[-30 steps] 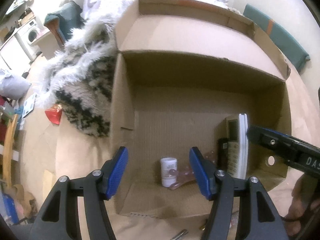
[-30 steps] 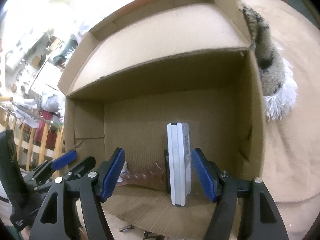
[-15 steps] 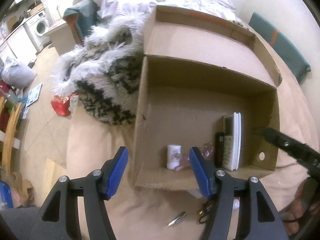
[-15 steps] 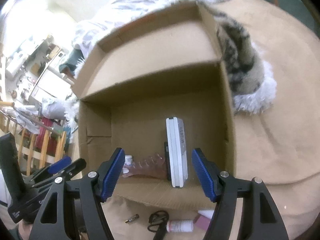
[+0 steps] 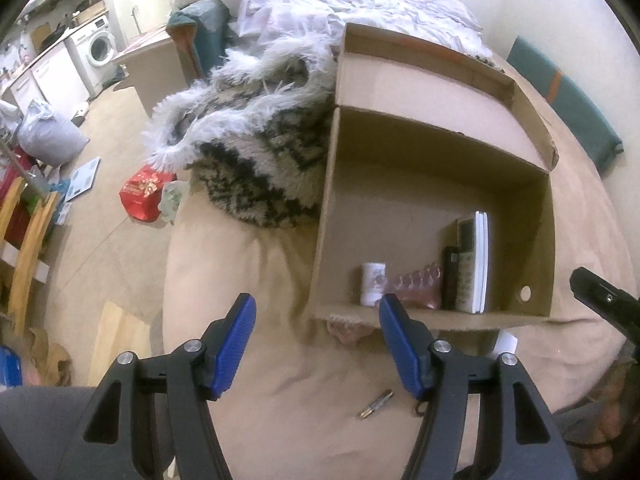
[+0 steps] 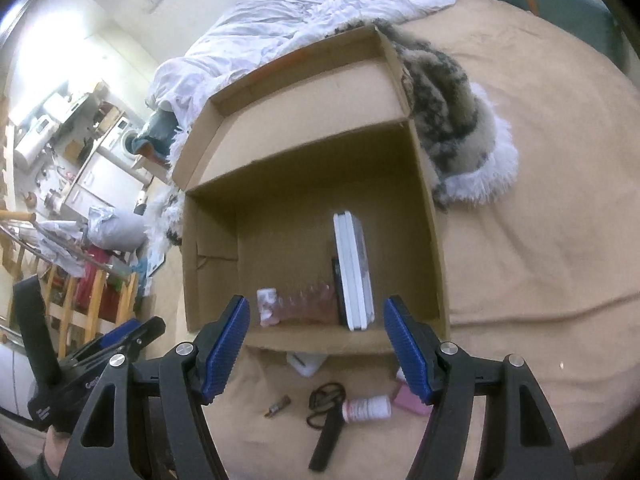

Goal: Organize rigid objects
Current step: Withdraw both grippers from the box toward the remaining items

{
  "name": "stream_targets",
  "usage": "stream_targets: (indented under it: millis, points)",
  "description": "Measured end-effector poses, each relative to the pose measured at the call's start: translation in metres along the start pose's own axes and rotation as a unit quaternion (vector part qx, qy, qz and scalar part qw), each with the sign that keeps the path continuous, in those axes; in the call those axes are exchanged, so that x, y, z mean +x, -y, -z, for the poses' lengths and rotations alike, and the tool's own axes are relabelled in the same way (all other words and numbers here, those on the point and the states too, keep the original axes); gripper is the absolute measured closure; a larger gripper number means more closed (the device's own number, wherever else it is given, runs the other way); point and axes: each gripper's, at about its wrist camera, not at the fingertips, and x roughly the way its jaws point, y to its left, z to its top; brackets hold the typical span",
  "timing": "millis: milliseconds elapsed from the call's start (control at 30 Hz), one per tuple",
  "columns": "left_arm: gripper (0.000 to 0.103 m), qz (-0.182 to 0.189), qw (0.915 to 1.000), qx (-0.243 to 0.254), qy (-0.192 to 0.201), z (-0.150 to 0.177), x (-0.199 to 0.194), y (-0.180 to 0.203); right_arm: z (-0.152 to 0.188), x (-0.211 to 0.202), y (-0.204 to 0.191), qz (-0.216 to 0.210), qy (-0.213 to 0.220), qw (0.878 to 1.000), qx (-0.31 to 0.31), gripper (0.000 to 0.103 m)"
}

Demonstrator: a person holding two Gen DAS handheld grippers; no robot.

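Observation:
An open cardboard box [image 5: 532, 240] [image 6: 434, 248] lies on the tan bed cover. Along its near wall stand a white remote [image 5: 474, 264] [image 6: 352, 272], a black remote [image 5: 450, 276], a pink ridged piece [image 5: 414, 286] [image 6: 308, 304] and a small white bottle [image 5: 372, 284] [image 6: 267, 306]. My left gripper [image 5: 316, 344] is open and holds nothing, hanging above the cover in front of the box. My right gripper [image 6: 316, 344] is open too, above loose items before the box: a white bottle [image 6: 368, 408], a pink block [image 6: 408, 398], a black band [image 6: 326, 396], a small metal piece [image 5: 376, 403] [image 6: 278, 405] and a white thing [image 6: 306, 362].
A shaggy black-and-white throw [image 5: 256, 152] [image 6: 452, 120] lies against the box's far left side, with a white duvet [image 5: 340, 4] behind. A black strap [image 6: 330, 440] lies near the loose items. The bed edge drops to a cluttered floor [image 5: 80, 216] on the left.
Both grippers have drawn back and up out of the box; it looks smaller now. The bed cover and loose items in front of it have come into view. Jaw openings look unchanged.

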Motion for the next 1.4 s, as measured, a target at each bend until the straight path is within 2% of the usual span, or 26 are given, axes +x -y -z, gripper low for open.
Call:
stream_targets:
  millis: [233, 467, 633, 833, 967, 1067, 1200, 1300, 1333, 1400]
  points:
    - [0.041, -0.004, 0.9998, 0.0, -0.017, 0.023, 0.007, -0.001, 0.025, 0.0, 0.006, 0.026, -0.011, 0.999, -0.017, 0.03]
    - [0.041, -0.019, 0.999, -0.002, -0.04, 0.039, 0.029, -0.005, 0.054, 0.025, 0.036, 0.045, -0.052, 0.998, 0.017, 0.03]
    - [0.041, -0.019, 0.9983, -0.029, -0.047, 0.042, 0.042, -0.017, 0.06, 0.039, 0.047, 0.052, -0.083, 0.994, 0.041, 0.03]
    - [0.041, -0.018, 0.9951, -0.041, -0.088, 0.048, 0.07, -0.02, 0.063, 0.052, 0.055, 0.072, -0.112, 0.99, 0.046, 0.03]
    - [0.041, -0.011, 0.9931, -0.027, -0.113, 0.046, 0.092, -0.008, 0.062, 0.061, 0.06, 0.068, -0.124, 0.988, 0.061, 0.03]
    - [0.041, -0.022, 0.9912, -0.004, -0.131, 0.041, 0.115, 0.006, 0.058, 0.067, 0.062, 0.064, -0.129, 0.988, 0.063, 0.03]
    - [0.041, -0.02, 0.9907, -0.007, -0.134, 0.033, 0.134, 0.015, 0.055, 0.071, 0.071, 0.066, -0.133, 0.986, 0.078, 0.03]
    - [0.04, -0.036, 0.9898, -0.012, -0.138, 0.027, 0.149, 0.019, 0.055, 0.077, 0.083, 0.063, -0.147, 0.982, 0.106, 0.03]
    - [0.035, -0.032, 0.9898, -0.019, -0.138, 0.024, 0.153, 0.018, 0.056, 0.08, 0.089, 0.064, -0.153, 0.979, 0.116, 0.03]
    - [0.032, -0.027, 0.99, -0.03, -0.135, 0.021, 0.159, 0.018, 0.057, 0.085, 0.097, 0.075, -0.16, 0.975, 0.133, 0.03]
